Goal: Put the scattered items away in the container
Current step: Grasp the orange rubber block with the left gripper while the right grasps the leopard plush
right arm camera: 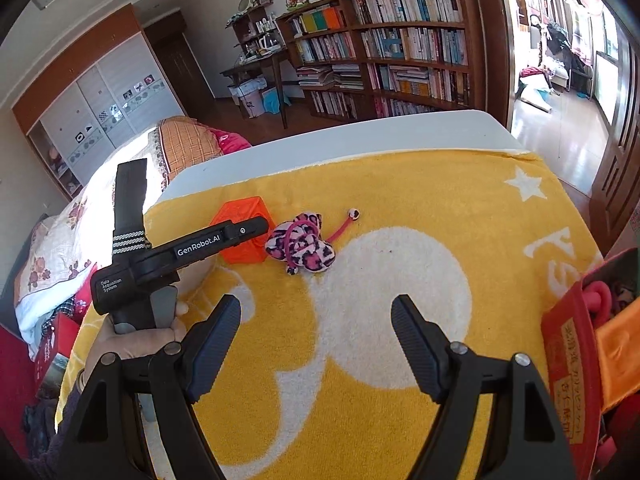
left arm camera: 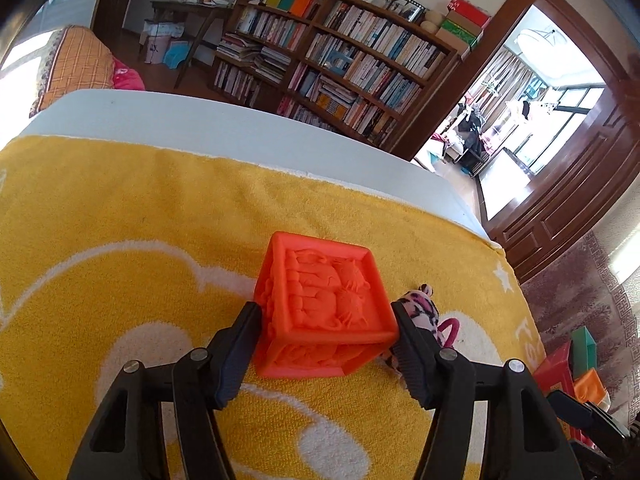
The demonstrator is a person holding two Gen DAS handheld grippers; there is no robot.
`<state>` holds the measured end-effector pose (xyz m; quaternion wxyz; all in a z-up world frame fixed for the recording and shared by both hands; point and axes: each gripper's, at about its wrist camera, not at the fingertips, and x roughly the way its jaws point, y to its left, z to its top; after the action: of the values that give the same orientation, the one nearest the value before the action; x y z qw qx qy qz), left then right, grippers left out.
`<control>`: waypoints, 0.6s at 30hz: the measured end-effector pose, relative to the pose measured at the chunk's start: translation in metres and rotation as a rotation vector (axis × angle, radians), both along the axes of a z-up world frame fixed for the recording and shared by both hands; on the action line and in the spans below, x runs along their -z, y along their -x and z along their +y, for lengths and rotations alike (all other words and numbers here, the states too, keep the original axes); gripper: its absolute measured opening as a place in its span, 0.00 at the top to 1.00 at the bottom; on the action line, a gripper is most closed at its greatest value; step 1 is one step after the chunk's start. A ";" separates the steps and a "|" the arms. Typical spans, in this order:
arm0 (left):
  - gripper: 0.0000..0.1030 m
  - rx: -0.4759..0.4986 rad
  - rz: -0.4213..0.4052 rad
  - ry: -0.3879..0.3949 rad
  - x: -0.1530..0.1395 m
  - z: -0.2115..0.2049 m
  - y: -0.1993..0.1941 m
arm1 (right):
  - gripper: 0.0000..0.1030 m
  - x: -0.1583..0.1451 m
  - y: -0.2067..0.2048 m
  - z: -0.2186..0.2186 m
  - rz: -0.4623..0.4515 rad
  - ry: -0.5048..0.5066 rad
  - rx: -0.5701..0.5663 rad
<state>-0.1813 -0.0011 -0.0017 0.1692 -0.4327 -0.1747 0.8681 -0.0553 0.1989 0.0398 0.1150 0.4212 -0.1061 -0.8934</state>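
Left claw (left arm camera: 326, 326) has its 2 pads pressed against the orange block (left arm camera: 326, 304) on the yellow towel (left arm camera: 120, 208), right claw (right arm camera: 316, 320) gaping over nothing: lift straight, clearing the pink toy (right arm camera: 302, 242), toward the red box (right arm camera: 572, 344).

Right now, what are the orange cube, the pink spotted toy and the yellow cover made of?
Orange cube: looks like soft moulded plastic or rubber, matte, with raised relief figures on its faces; softness is a guess.
Pink spotted toy: plush fabric, fuzzy leopard-print nap, with a smooth pink cord looped around it.
Yellow cover: terry-like towelling, with a visible looped pile and a woven white pattern.
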 end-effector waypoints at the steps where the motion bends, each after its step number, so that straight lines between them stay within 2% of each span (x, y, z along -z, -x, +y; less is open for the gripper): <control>1: 0.36 -0.001 -0.001 -0.014 -0.001 -0.002 -0.001 | 0.21 0.004 0.008 -0.003 -0.013 0.006 -0.003; 8: 0.37 -0.004 0.008 -0.040 -0.008 -0.006 -0.004 | 0.22 0.026 0.053 -0.030 -0.068 -0.046 -0.019; 15: 0.36 -0.003 -0.004 -0.039 -0.002 -0.006 0.000 | 0.22 0.045 0.090 -0.059 -0.085 -0.174 -0.037; 16: 0.36 -0.001 -0.006 -0.044 -0.001 -0.006 0.001 | 0.26 0.049 0.095 -0.060 -0.093 -0.180 -0.035; 17: 0.35 0.002 -0.009 -0.048 0.000 -0.006 0.001 | 0.39 0.053 0.098 -0.061 -0.103 -0.178 -0.041; 18: 0.35 0.004 -0.011 -0.049 0.001 -0.005 0.001 | 0.40 0.058 0.101 -0.061 -0.116 -0.172 -0.047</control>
<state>-0.1825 -0.0063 -0.0026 0.1806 -0.4336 -0.1957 0.8609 -0.1565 0.1377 -0.0179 0.0931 0.4829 -0.0256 -0.8703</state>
